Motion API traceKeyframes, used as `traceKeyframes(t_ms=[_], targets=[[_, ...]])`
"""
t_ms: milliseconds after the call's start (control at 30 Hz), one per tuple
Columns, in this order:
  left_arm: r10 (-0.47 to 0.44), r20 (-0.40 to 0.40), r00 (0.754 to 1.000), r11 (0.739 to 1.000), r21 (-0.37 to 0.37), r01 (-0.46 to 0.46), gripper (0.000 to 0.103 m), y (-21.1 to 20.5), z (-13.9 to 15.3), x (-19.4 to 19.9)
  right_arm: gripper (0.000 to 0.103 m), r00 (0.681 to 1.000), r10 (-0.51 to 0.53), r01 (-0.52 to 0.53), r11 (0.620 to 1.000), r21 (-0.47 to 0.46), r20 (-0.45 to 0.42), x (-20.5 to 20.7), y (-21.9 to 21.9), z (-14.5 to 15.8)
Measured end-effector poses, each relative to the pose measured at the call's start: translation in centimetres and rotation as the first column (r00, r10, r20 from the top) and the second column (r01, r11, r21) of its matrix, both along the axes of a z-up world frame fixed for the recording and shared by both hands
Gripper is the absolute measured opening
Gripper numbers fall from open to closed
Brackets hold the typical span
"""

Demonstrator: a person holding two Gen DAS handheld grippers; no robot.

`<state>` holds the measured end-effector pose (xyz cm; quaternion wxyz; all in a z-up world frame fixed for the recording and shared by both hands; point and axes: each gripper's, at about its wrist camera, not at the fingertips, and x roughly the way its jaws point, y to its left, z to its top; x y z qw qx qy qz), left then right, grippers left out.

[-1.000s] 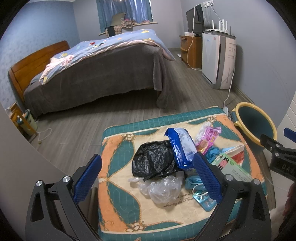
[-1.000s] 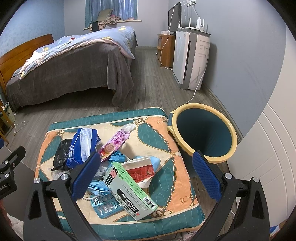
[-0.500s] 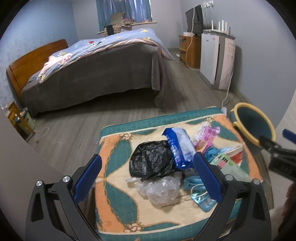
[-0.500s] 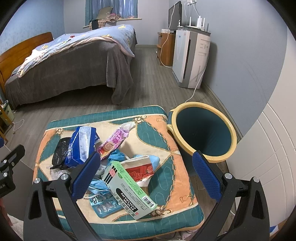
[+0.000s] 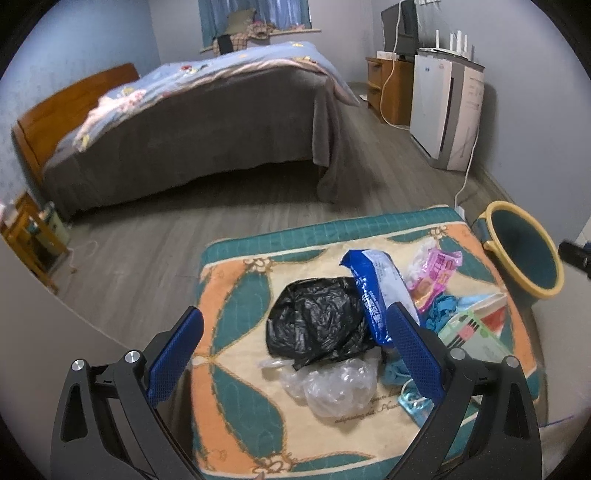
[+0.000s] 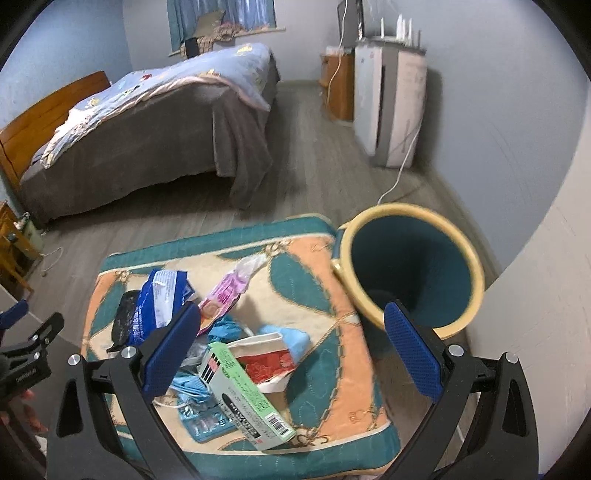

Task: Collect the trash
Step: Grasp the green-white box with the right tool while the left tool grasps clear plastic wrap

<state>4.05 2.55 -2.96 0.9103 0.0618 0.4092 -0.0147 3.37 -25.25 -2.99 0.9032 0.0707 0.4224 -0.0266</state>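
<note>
Both claws lower now, over green box [image 6: 246,395] lettered "NIVEA".

A dim bedroom with pale blue-grey walls [image 5: 524,96] and a grey wood-plank floor [image 5: 155,243]. A bed [image 5: 207,125] with a wooden headboard [image 5: 62,107] fills the left side, draped in a dark grey blanket under a light blue patterned quilt [image 5: 221,70], and behind it blue curtains [image 5: 255,14] hang at a window. Along the right wall stands a tall white appliance [image 5: 447,110] with a white cord trailing to the floor, beside a wooden cabinet [image 5: 391,88] that carries a dark screen [image 5: 400,26].
</note>
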Motion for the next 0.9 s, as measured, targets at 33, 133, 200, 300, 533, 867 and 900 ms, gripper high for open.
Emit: traceKeyframes(t_ms=[33,133,200,300,533,867,900], targets=[[0.000,-0.016,1.000,1.000,0.002,0.000,0.098,0.1,-0.2,0.4,0.097,1.000,0.009,-0.009,1.000,0.018,-0.014,0.2,0.1,-0.4],[0.014,-0.036,0.999,1.000,0.003,-0.014,0.098,0.4,-0.6,1.0,0.097,0.997,0.043,-0.038,0.998,0.058,-0.072,0.4,0.8,-2.0],[0.019,-0.032,0.999,1.000,-0.009,-0.020,0.098,0.7,-0.5,1.0,0.097,0.992,0.080,-0.074,0.996,0.055,-0.102,0.6,1.8,-3.0],[0.031,-0.024,0.999,0.999,-0.030,-0.032,0.098,1.1,-0.1,0.9,0.097,0.984,0.108,-0.099,0.993,0.065,-0.143,0.9,2.8,-4.4],[0.010,-0.038,0.999,0.996,-0.085,-0.014,0.098,1.6,0.0,0.6,0.085,0.950,0.166,-0.169,0.986,0.014,-0.265,1.1,5.4,-8.1],[0.008,-0.052,0.999,0.997,-0.074,-0.012,0.098,1.4,-0.2,0.7,0.063,0.907,0.248,-0.261,0.965,0.008,-0.342,0.3,7.5,-10.5],[0.010,-0.058,0.998,0.997,-0.072,-0.014,0.098,1.4,-0.4,0.7,0.056,0.906,0.257,-0.269,0.963,0.012,-0.337,0.1,7.8,-10.3]])
